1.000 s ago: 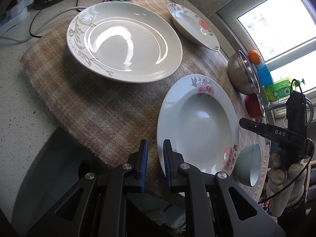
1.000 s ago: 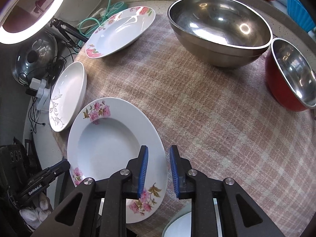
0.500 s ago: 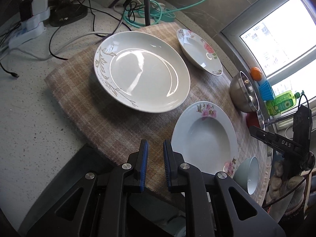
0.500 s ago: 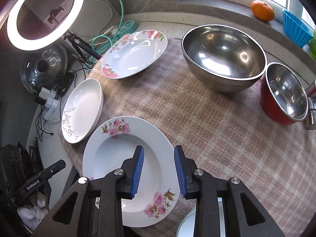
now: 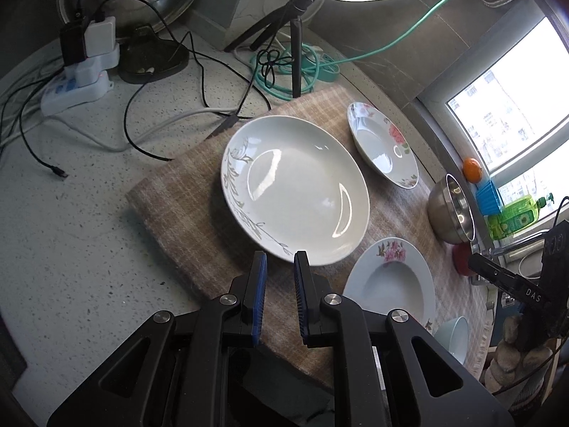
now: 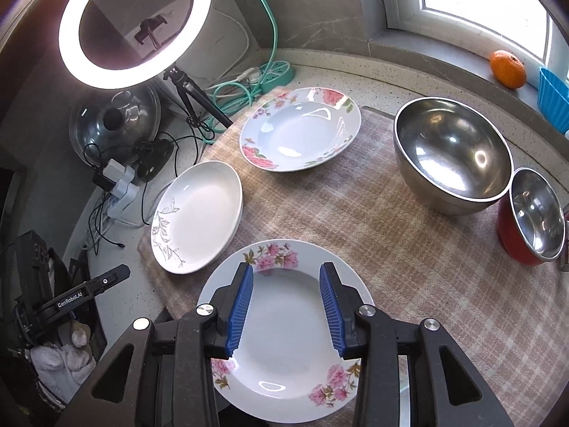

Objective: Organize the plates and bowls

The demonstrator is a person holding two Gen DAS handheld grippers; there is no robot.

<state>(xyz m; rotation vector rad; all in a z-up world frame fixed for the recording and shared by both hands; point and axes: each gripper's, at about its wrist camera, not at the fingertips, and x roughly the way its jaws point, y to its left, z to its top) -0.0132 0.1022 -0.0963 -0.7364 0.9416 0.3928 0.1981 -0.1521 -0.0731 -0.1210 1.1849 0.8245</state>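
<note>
On a plaid cloth [image 6: 373,220] lie a white plate with a grey leaf pattern [image 5: 295,192] [image 6: 199,217], a near pink-flower plate [image 6: 284,334] [image 5: 391,284] and a far pink-flower plate [image 6: 300,130] [image 5: 382,144]. A large steel bowl [image 6: 451,163] and a red bowl with steel inside [image 6: 533,217] stand at the right. A pale green bowl [image 5: 453,338] sits at the cloth's near edge. My left gripper [image 5: 279,299] is empty, jaws slightly apart, just short of the leaf plate. My right gripper [image 6: 286,306] is open above the near flower plate.
A ring light on a tripod [image 6: 131,25], a pot lid [image 6: 113,124], power strips and cables [image 5: 81,78] crowd the counter beyond the cloth. An orange [image 6: 508,68], a blue container [image 6: 554,99] and a green bottle [image 5: 515,213] sit on the windowsill.
Both grippers have pulled back and risen, so more of the counter shows. The right gripper's jaws have opened wide. The left gripper's jaws have widened slightly.
</note>
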